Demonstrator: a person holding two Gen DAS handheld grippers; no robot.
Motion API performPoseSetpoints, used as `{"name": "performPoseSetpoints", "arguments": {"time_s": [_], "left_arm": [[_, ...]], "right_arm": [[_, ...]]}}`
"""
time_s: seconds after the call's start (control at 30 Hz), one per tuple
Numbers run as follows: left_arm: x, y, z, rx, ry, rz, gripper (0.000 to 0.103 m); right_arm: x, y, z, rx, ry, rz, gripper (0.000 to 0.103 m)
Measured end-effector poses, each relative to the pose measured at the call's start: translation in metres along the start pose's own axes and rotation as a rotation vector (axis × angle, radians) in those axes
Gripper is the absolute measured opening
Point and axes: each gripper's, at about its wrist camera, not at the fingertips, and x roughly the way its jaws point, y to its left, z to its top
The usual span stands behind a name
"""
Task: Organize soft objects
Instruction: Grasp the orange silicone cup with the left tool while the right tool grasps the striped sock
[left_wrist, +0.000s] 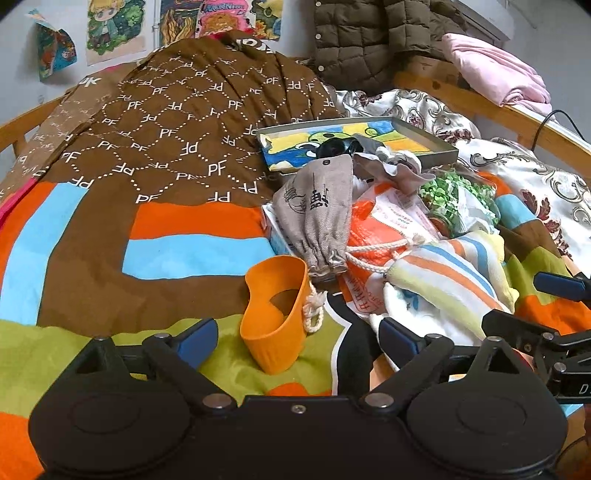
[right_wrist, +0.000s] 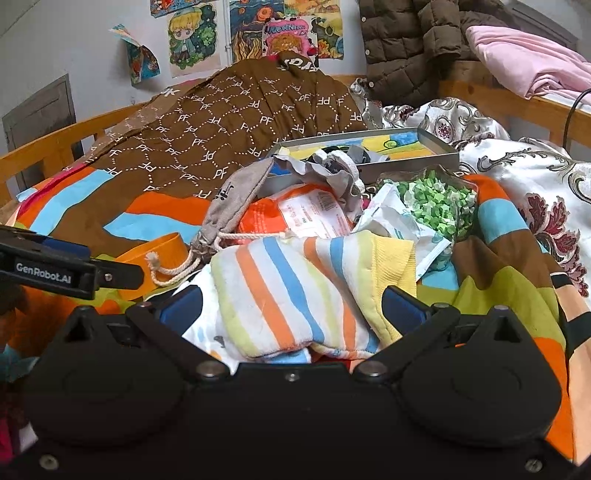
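The striped cloth (right_wrist: 295, 291) hides much of the orange bag (right_wrist: 295, 216). The tray (left_wrist: 424, 138) is partly covered by a grey pouch (left_wrist: 321, 210). Print on the bag is too small to read.

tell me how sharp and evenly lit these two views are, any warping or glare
Left wrist view: soft even daylight, no glare; the orange cup and grey pouch look sharp, while the wooden bed rail bows with fisheye warping and the corners go dark. Right wrist view: same flat light, the striped cloth is crisp, the posters slightly soft, and the bed rail curves.
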Motion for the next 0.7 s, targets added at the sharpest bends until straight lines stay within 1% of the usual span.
{"name": "performPoseSetpoints", "arguments": {"time_s": [0.03, 0.1, 0.2, 0.27, 0.33, 0.43, 0.5, 0.57, 0.63, 0.67, 0.7], "left_arm": [[0.001, 0.001, 0.001, -0.004, 0.005, -0.002, 0.092], [0.005, 0.004, 0.001, -0.016, 0.025, -0.005, 0.087], [0.012, 0.01, 0.002, -0.055, 0.055, -0.004, 0.085], [0.014, 0.014, 0.002, -0.075, 0.067, -0.004, 0.083], [0.016, 0.017, 0.001, -0.091, 0.077, -0.007, 0.079], [0.021, 0.021, 0.003, -0.118, 0.097, -0.018, 0.065], [0.024, 0.023, 0.004, -0.145, 0.115, -0.028, 0.049], [0.026, 0.025, 0.005, -0.162, 0.12, -0.027, 0.046], [0.026, 0.025, 0.006, -0.164, 0.117, -0.026, 0.04], [0.026, 0.024, 0.006, -0.162, 0.117, -0.024, 0.035], [0.026, 0.024, 0.007, -0.161, 0.118, -0.023, 0.033]], "right_arm": [[0.0, 0.001, 0.0, -0.001, -0.004, 0.002, 0.102], [0.001, 0.001, 0.0, -0.007, -0.01, 0.004, 0.102], [0.005, 0.001, 0.001, -0.008, -0.007, 0.005, 0.1], [0.008, 0.002, 0.0, -0.009, -0.003, 0.003, 0.096], [0.011, 0.002, 0.0, -0.011, -0.001, 0.004, 0.092], [0.015, 0.002, 0.0, -0.008, -0.002, 0.012, 0.088], [0.017, 0.002, -0.001, 0.0, 0.006, 0.016, 0.086], [0.019, 0.0, -0.001, 0.018, 0.017, 0.026, 0.081], [0.021, -0.001, -0.001, 0.035, 0.026, 0.027, 0.079], [0.021, -0.002, -0.001, 0.042, 0.03, 0.029, 0.078], [0.021, -0.004, -0.002, 0.05, 0.033, 0.028, 0.076]]}}
